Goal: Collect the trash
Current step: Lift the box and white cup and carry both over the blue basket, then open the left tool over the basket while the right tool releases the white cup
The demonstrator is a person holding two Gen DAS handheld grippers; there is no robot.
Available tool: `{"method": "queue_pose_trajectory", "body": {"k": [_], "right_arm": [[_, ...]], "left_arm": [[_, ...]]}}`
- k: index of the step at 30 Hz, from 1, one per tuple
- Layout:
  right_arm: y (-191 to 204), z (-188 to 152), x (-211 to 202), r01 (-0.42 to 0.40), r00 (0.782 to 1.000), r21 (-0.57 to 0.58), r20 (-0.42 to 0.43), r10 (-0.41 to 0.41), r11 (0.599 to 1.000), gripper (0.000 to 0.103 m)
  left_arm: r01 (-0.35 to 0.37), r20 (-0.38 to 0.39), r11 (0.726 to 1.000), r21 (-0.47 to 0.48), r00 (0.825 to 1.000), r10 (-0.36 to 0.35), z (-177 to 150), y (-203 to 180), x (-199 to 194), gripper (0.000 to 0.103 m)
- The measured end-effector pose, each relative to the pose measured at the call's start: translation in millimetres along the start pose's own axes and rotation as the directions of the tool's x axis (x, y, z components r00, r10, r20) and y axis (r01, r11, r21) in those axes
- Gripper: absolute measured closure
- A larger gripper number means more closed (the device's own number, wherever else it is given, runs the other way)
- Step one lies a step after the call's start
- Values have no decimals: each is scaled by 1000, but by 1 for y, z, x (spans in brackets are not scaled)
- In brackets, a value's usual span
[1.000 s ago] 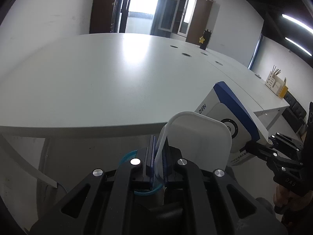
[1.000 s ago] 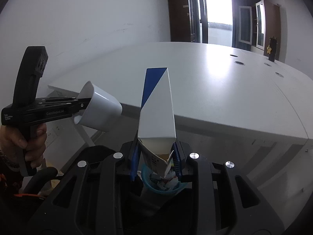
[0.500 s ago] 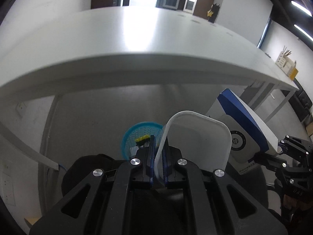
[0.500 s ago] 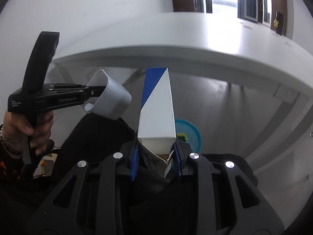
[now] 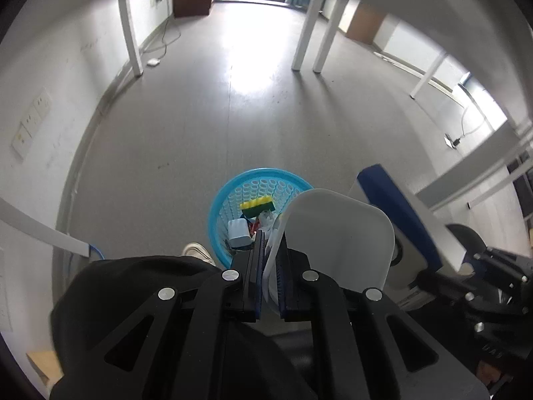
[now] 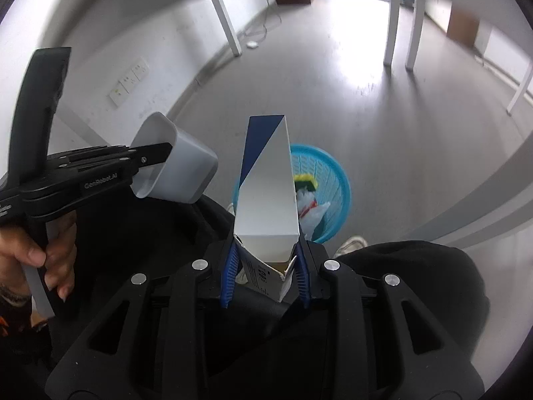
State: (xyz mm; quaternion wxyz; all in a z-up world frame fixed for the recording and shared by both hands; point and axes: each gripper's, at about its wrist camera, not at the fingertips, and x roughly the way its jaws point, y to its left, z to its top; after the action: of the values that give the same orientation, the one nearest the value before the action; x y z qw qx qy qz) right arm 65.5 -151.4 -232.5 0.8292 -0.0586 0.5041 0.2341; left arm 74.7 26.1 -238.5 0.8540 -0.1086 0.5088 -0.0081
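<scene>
Grey floor, blue basket below

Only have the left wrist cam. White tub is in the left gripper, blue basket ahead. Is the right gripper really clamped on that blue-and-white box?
Observer: Yes. The right gripper has both pads on the box, at its open, flapped end.
Operator: Where does the box point?
Observer: The closed end points away along the fingers, toward the blue basket on the floor.
Operator: Tub grip OK from that side?
Observer: The left gripper pinches one wall of the white tub at the rim. The tub's mouth is turned sideways, toward the hand.
</scene>
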Motion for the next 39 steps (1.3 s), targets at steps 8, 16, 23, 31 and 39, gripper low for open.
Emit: {"method": "queue_pose_trajectory", "body": {"k": [8,16,23,31,39], "right_arm": [[-25,23,69,-6,993,117,-113,19,993,74],[-37,37,130,37,986,213,-169,-1,976,68],[-45,34,128,18,988,221,-154,17,975,44],[-37,39,114,4,992,175,-125,18,984,44],[-23,31,76,12,995,68,-96,-5,998,27]], "left_arm": [[-26,-123,990,-135,992,9,15,15,62,97],[-21,-79,978,-207,997,5,44,21,100,56],[-13,-75,979,-202,997,-2,42,23,98,55],[-7,-55,988,-153,998,-1,38,21,79,54],[-38,-29,997,-72,999,36,20,23,46,20]]}}
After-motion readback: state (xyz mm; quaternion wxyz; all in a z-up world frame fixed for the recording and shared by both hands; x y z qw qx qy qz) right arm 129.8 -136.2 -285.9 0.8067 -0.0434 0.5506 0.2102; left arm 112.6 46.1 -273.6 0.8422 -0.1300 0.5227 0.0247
